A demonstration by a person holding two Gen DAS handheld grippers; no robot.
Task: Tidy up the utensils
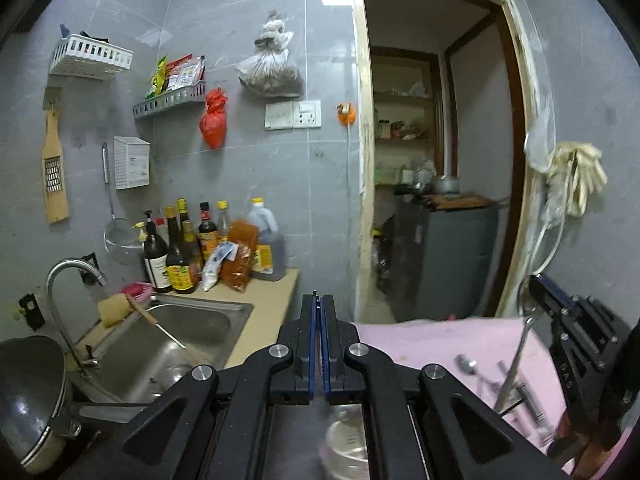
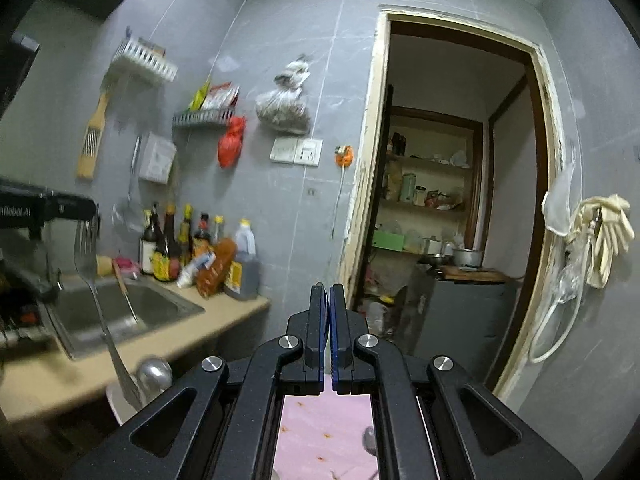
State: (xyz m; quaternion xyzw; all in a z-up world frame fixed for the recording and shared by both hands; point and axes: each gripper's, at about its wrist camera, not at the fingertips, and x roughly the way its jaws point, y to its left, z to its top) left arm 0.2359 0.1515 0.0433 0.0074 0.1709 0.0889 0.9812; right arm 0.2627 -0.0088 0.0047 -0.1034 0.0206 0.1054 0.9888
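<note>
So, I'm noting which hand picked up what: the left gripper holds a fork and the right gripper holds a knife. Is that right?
Not quite. The right gripper holds a spoon, not a knife; the left wrist view shows its rounded bowl at the jaws. The left gripper does hold a fork.

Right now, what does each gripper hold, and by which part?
The left gripper holds a fork by its tines; the right gripper holds a spoon by its bowl. Both handles hang down.
</note>
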